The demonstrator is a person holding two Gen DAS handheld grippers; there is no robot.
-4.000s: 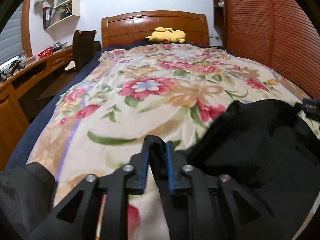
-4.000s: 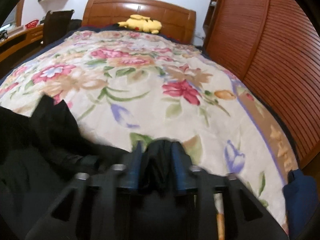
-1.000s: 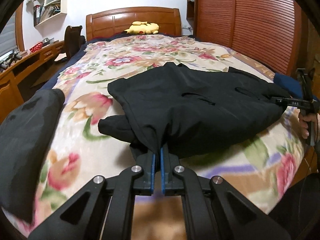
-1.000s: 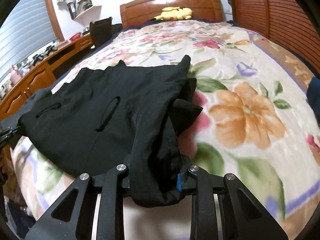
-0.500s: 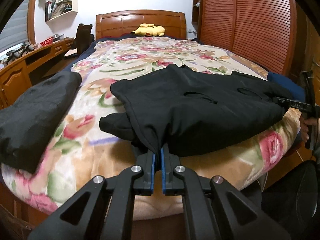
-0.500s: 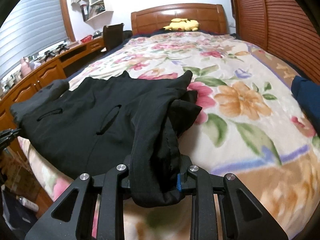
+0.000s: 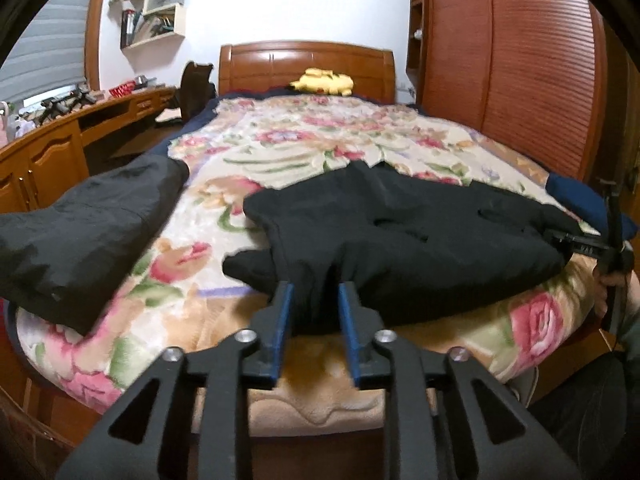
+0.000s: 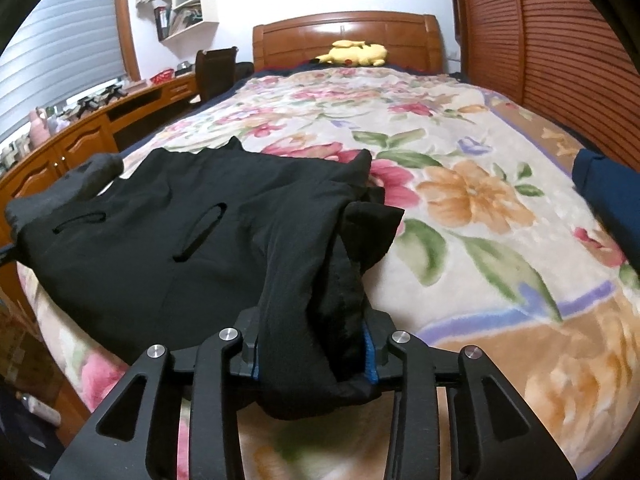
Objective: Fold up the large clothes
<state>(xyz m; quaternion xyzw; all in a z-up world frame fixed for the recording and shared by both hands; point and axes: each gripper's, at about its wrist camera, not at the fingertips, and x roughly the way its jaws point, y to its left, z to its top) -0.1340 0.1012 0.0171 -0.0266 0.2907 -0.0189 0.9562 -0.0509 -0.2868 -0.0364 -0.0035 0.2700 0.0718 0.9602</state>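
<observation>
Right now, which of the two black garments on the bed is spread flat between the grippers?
The black garment with the two slit pockets, at the foot edge. The other black garment lies bundled apart near the desk side, away from both grippers.

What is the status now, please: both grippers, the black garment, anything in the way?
Left gripper opening, right gripper opening, fabric between both. Black garment spread on bed. Second dark garment alongside, apart.
</observation>
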